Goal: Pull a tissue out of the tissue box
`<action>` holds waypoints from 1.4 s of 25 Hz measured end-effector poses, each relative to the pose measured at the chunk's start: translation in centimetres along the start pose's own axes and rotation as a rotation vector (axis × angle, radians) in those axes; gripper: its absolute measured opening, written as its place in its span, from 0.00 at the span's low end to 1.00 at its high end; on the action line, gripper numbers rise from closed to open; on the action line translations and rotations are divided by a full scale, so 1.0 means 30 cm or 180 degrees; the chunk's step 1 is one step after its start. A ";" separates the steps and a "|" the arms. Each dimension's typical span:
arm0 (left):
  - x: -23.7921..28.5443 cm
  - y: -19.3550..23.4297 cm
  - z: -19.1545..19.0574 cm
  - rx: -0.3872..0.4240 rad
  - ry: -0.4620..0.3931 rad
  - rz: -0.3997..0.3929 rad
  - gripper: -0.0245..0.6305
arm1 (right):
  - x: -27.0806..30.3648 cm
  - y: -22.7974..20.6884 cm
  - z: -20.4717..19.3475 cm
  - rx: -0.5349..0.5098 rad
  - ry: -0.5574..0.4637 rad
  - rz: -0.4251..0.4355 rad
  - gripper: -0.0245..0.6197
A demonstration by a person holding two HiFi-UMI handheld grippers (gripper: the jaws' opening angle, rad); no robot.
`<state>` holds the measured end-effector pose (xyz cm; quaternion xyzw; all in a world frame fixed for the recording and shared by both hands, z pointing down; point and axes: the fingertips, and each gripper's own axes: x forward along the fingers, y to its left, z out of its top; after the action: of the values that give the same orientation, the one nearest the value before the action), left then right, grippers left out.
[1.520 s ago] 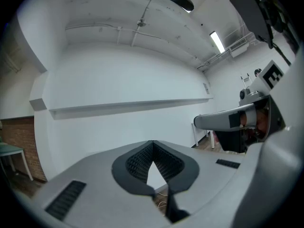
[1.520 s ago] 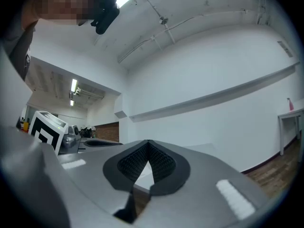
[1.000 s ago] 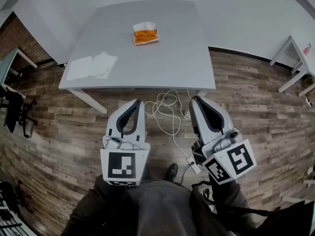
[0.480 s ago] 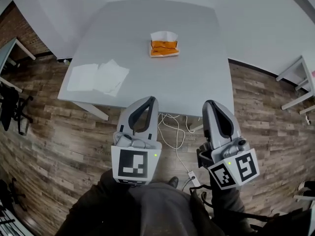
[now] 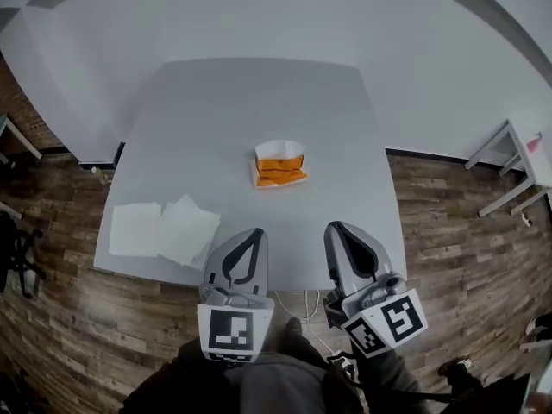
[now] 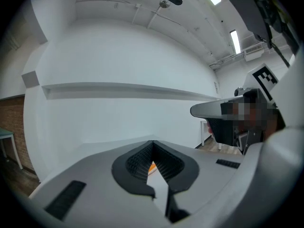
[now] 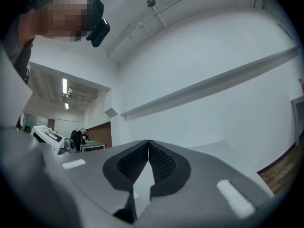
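Left gripper (image 5: 254, 234) and right gripper (image 5: 337, 229) over table (image 5: 216, 110) near edge; both jaws together, empty.
Box (image 5: 279, 167), orange, tissue (image 5: 279, 149) sticking up, mid-table, well apart from both; loose tissues (image 5: 168, 229) near left corner.

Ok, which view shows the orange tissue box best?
Head view: the orange tissue box sits whole on the grey table. Left gripper view gives only an orange sliver behind its fingers; right gripper view shows nothing.

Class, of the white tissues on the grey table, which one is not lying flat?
The tissue sticking up from the orange tissue box; the loose tissues lie flat near the left front edge of the table.
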<state>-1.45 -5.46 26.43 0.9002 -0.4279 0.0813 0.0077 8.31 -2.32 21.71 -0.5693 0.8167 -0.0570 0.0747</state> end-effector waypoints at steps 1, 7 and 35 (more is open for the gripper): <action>0.032 0.007 0.007 -0.0002 0.0000 -0.0012 0.04 | 0.023 -0.020 0.008 -0.0016 -0.0001 -0.0002 0.04; 0.230 0.036 0.013 0.0022 0.0071 -0.0001 0.04 | 0.170 -0.169 -0.006 0.0007 0.0071 0.0091 0.04; 0.819 0.170 -0.236 -0.0111 0.0618 0.0424 0.04 | 0.756 -0.651 -0.467 -0.0458 0.1278 0.1222 0.23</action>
<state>8.88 -27.00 36.88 0.8574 -0.4853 0.1609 0.0593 15.96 -30.24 37.66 -0.3854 0.9100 -0.0952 -0.1196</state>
